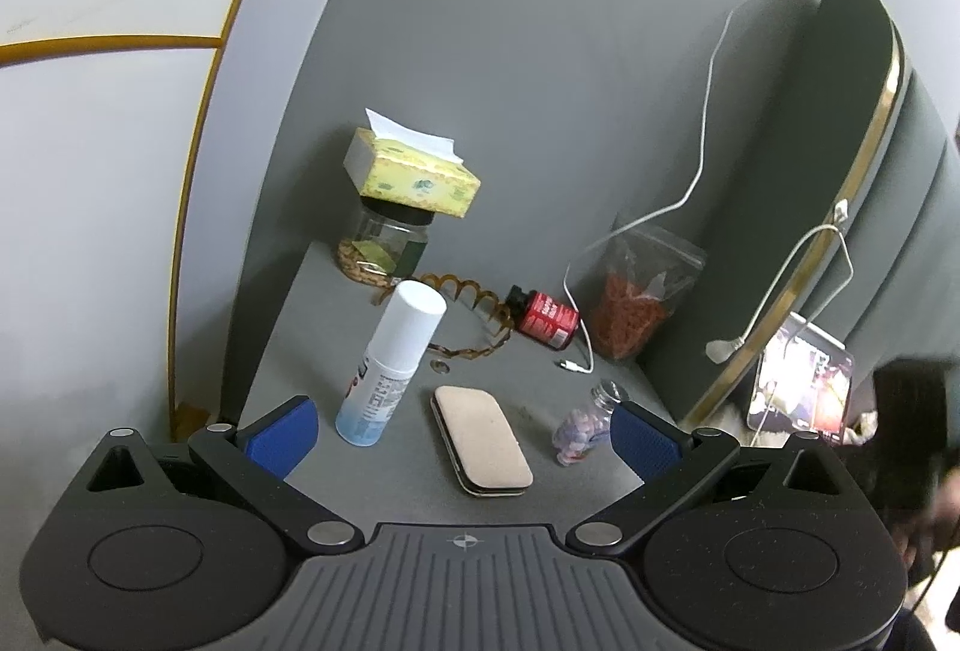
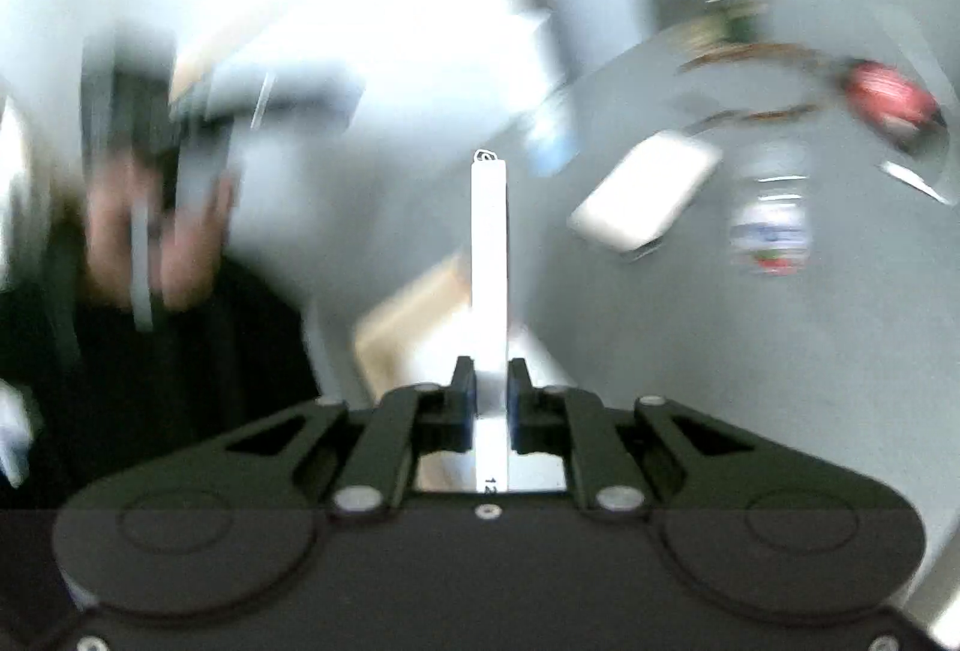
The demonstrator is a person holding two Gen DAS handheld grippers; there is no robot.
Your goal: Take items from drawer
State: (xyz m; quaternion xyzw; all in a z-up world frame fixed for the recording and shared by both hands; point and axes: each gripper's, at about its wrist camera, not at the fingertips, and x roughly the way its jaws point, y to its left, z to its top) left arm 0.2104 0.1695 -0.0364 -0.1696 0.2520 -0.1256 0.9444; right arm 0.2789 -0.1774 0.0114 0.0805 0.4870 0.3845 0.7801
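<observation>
right tongs (image 2: 491,390) clamped on thin white box (image 2: 489,255), frame centre | we judge it light, stiff, slick; grip low, flat faces | left tongs (image 1: 462,435) wide open, empty, over surface (image 1: 540,399)

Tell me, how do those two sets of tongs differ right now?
The left tongs stand wide open and hold nothing, while the right tongs are shut on a thin white box. The left view is sharp, with the tongs over a gray tabletop; the right view is smeared with motion blur. Both share black arms with blue pads.
</observation>
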